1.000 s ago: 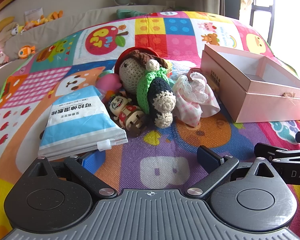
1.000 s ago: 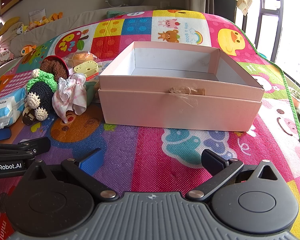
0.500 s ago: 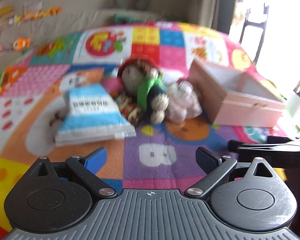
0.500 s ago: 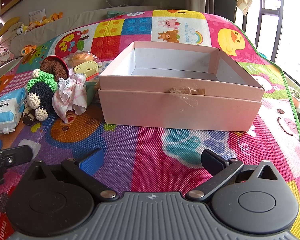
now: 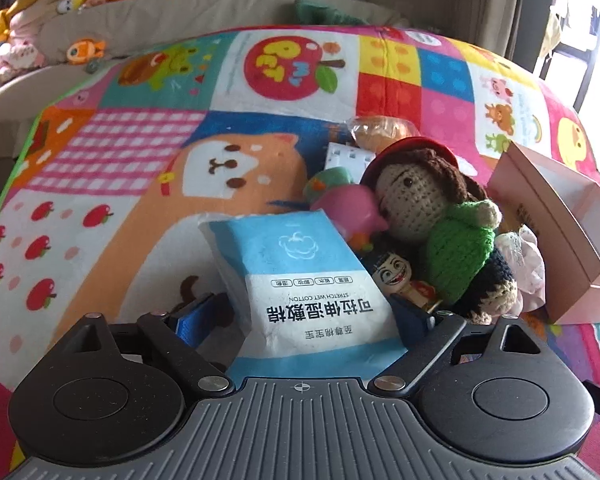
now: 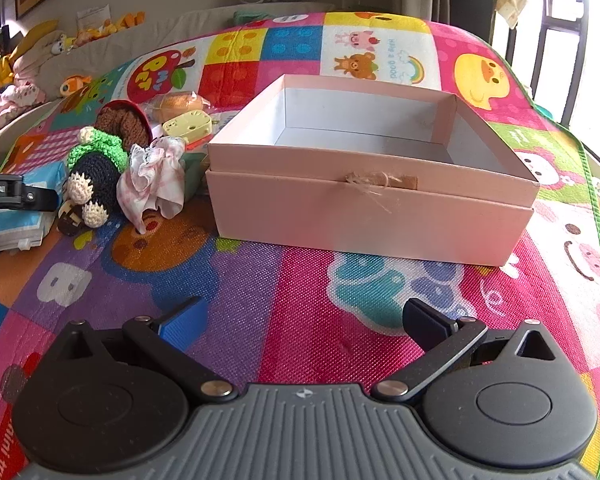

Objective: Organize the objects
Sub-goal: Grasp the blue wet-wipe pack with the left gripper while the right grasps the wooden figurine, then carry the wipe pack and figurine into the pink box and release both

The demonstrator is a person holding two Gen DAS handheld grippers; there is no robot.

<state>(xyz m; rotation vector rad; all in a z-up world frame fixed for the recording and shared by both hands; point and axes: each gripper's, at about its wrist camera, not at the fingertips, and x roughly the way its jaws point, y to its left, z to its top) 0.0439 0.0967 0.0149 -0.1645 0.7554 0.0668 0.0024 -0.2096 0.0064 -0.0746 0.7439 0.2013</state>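
A blue-and-white wet wipes pack (image 5: pixel 300 276) lies on the colourful play mat (image 5: pixel 140 184), and my left gripper (image 5: pixel 304 312) straddles its near end. The jaws are closing with the pack between them, and a thin gap still shows at the left pad (image 5: pixel 196 316). Right of the pack are a crochet doll (image 5: pixel 432 216), a small grinning figure (image 5: pixel 396 276) and a pink toy (image 5: pixel 348 208). My right gripper (image 6: pixel 304 320) hangs open over the mat with nothing in it, in front of the open pink box (image 6: pixel 372 208).
A pink checked cloth (image 6: pixel 152 176), a yellow toy (image 6: pixel 188 124) and a wrapped bread (image 6: pixel 176 102) lie left of the box. Plush toys (image 5: pixel 84 50) sit on the sofa beyond the mat. A window and chair legs are at the far right.
The left gripper swung left and forward onto the wipes pack, which now lies between its jaws, and the jaws have narrowed. The right gripper has not moved.
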